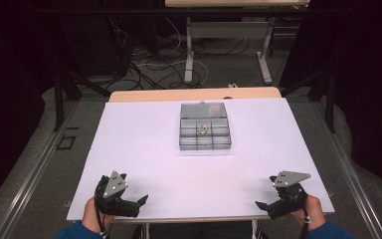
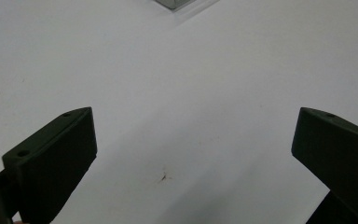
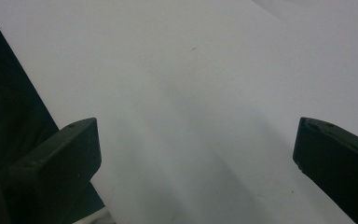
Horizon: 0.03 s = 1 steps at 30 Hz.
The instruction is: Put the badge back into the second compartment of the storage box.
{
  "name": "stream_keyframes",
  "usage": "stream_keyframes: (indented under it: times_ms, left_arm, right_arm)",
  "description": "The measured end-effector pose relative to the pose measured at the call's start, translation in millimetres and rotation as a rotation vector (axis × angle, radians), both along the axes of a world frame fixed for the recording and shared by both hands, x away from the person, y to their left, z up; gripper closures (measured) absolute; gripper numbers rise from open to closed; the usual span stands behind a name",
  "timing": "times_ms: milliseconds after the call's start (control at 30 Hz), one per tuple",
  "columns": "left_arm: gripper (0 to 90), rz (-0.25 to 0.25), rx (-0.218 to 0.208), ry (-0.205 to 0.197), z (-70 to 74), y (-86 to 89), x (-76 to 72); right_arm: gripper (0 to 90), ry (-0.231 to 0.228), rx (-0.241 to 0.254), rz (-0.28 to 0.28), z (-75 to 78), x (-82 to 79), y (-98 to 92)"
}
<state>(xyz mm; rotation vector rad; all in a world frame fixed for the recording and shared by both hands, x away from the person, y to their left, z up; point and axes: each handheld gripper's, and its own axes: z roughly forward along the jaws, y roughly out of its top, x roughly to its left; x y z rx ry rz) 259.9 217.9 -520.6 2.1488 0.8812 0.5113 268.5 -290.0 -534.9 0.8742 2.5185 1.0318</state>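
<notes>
A clear plastic compartment box point(image 1: 205, 126) sits on the white table point(image 1: 144, 149), a little beyond its middle. One middle compartment holds a small gold ring-shaped object point(image 1: 203, 129). My left gripper point(image 1: 138, 201) rests at the near left corner of the table, open, with nothing between its jaws. At the near right corner my right gripper point(image 1: 264, 205) is open too and holds nothing. In the left gripper view the jaws stand wide apart over bare table, and a corner of the box point(image 2: 179, 3) shows at the top edge.
The near table edge runs just under both grippers. Beyond the table lie cables on the floor point(image 1: 149, 64) and a second desk frame point(image 1: 229, 45). A dark drop beside the table edge point(image 3: 9, 112) shows in the right gripper view.
</notes>
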Motion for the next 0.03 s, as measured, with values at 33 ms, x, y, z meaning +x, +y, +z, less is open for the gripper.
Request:
stream_keyframes:
  times_ms: [33]
  left_arm:
    - [0.4, -0.001, -0.001, 0.004, -0.6, 0.6, 0.6]
  right_arm:
    - [0.5, -0.002, -0.002, 0.004, -0.4, 0.7, -0.2]
